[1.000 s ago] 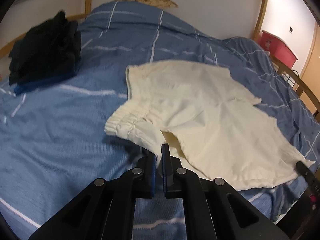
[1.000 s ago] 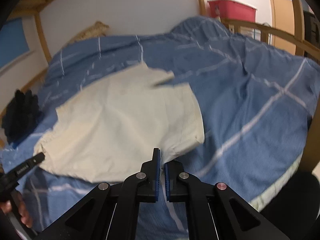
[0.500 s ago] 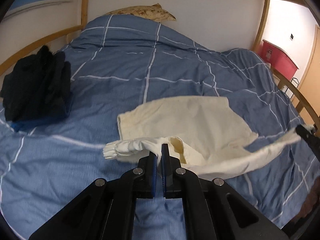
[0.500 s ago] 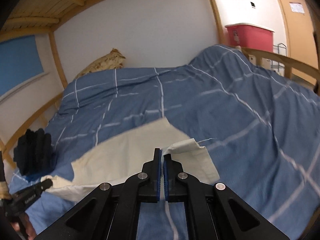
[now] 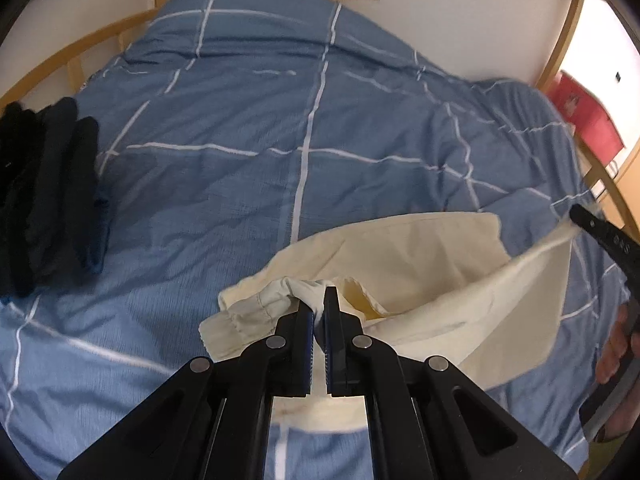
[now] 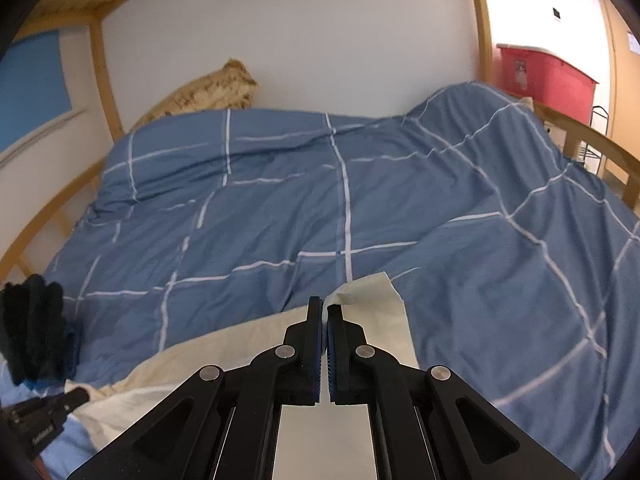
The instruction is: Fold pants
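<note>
Blue checked duvet, items left to right: dark folded clothes at its left edge — left gripper clenched on the waistband of the cream pants, lifted off the duvet's near part — right gripper clenched on a hem.

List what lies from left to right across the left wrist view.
Stack of dark clothes → left gripper with its jaws shut on the cream pants → right gripper at the pants' far corner, with the red bin behind it.
</note>
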Motion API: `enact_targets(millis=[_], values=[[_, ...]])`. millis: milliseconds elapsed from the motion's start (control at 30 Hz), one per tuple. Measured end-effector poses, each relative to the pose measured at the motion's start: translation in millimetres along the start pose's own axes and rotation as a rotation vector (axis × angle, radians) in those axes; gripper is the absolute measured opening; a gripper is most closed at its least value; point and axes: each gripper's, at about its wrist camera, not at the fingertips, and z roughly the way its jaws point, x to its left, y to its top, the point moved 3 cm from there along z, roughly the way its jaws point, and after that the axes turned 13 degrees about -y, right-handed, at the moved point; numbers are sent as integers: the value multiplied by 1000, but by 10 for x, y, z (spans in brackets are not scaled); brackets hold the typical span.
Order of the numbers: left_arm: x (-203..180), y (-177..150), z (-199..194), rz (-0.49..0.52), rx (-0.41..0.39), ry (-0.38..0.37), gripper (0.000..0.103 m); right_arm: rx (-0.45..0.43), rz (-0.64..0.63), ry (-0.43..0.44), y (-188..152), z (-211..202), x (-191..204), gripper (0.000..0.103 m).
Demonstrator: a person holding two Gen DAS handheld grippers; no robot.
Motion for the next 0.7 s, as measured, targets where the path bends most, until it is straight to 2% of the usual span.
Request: enact_targets(millis=[167, 267, 367, 533, 633, 700], values=[[143, 117, 355, 17, 58, 21, 10, 52, -31, -13, -2, 511, 177, 2], [218, 147, 468, 28, 88, -2, 16, 73, -46, -36, -41, 732, 229, 2], [235, 174, 497, 59, 116, -18, 22, 90, -57, -63, -70, 904, 253, 2], [198, 251, 433, 123, 172, -37, 25, 97, -75, -85, -41, 1051, 340, 2], [233, 324, 431, 97, 228, -79, 29, 111, -88, -114, -17, 1117, 393, 2], [257, 361, 462, 76, 282, -103, 35, 127, -93, -138, -3, 1166, 422, 3]])
